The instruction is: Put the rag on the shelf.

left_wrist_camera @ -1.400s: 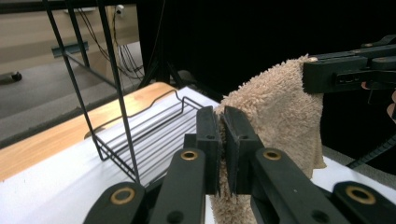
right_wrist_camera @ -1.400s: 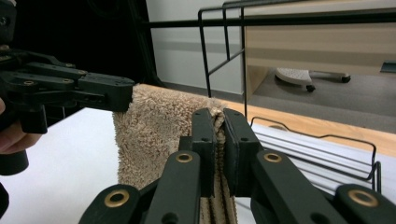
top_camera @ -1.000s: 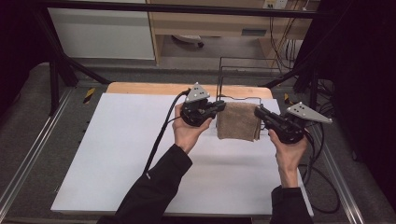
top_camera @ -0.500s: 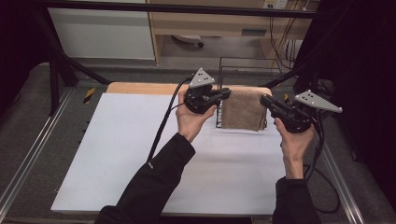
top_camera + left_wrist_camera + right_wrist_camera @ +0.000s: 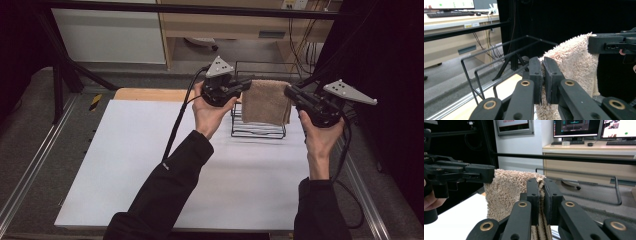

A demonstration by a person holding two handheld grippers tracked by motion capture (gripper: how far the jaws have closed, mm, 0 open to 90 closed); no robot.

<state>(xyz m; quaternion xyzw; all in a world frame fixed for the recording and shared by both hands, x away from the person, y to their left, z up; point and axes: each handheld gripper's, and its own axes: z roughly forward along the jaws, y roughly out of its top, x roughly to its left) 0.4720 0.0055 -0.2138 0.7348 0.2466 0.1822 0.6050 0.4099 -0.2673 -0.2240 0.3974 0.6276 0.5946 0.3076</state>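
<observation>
Above the white desk (image 5: pixel 150 165) and black wire rack (image 5: pixel 257 131), a beige terry towel (image 5: pixel 265 102) hung between left gripper (image 5: pixel 248 83) and right gripper (image 5: pixel 289 92), each clamped on an upper corner.

No text, label or number can be read anywhere.

A beige terry towel (image 5: pixel 266 102) hangs in the air, stretched level along its top edge between two upper corners and folded so that layered edges show at the bottom. Its pile is thick and looped, pale tan with a faint pink cast. The cloth drops flat and roughly square from the top edge, its lower hem free. It hangs above the far right part of the white table (image 5: pixel 150 165), in front of and over a black wire rack (image 5: pixel 257 131) standing there.
</observation>
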